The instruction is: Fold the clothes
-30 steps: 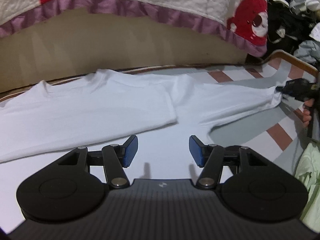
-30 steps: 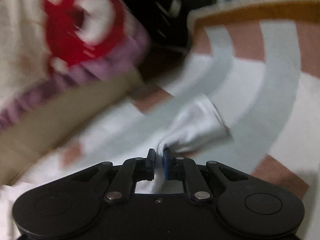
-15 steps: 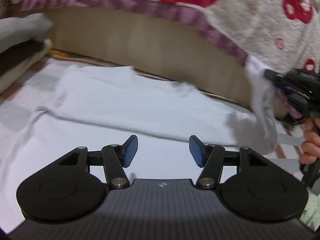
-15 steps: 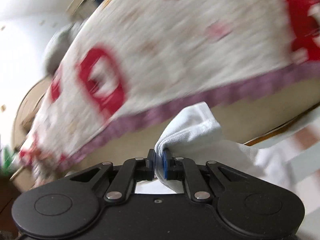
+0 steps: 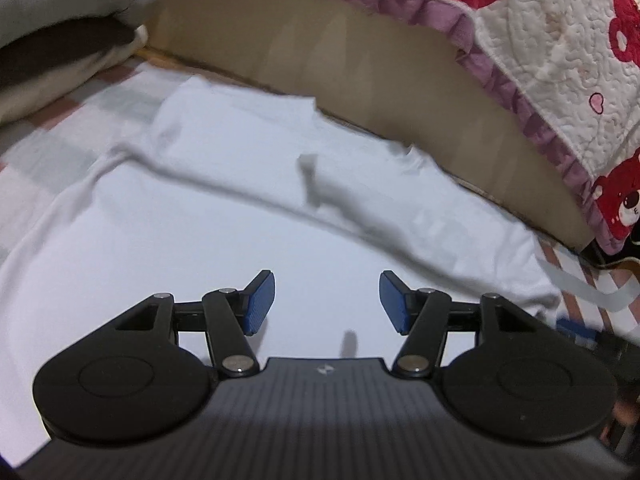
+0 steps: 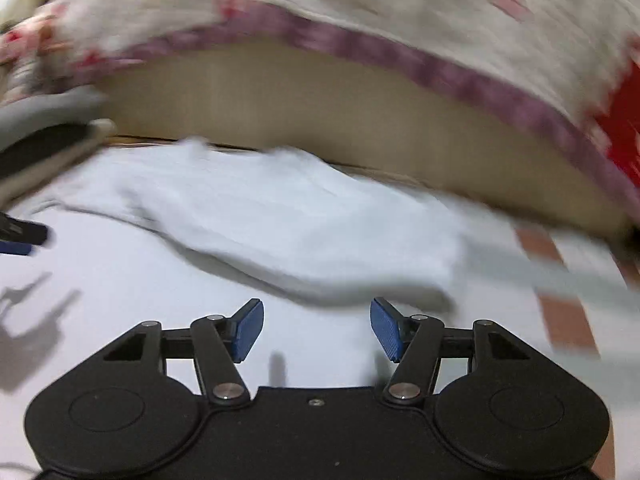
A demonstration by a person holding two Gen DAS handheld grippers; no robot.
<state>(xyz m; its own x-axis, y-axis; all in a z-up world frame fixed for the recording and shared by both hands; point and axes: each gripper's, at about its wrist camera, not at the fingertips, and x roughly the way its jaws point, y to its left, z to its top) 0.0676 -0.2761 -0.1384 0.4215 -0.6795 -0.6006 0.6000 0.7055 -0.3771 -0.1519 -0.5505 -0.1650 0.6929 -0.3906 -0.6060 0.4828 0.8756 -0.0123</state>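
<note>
A white long-sleeved shirt (image 5: 208,216) lies spread on the striped mat, one sleeve (image 6: 304,232) folded across its body. My left gripper (image 5: 327,303) hovers over the shirt's body, its jaws opening a little, nothing between the blue pads. In the right wrist view my right gripper (image 6: 317,330) is just in front of the folded sleeve's near edge, its jaws opening wide and empty. The right gripper's blue tip (image 5: 576,330) shows at the left view's right edge, and the left gripper's tip (image 6: 20,236) at the right view's left edge.
A bed side panel (image 5: 360,52) runs behind the shirt under a quilt (image 5: 560,40) with red bears and purple trim. Folded grey, dark and cream clothes (image 5: 52,40) are stacked at the far left. The pink and grey striped mat (image 6: 560,264) shows at the right.
My right gripper carried the sleeve cuff across from the right, laid it over the shirt body and let go, jaws now open. My left gripper swung left and stayed open.
</note>
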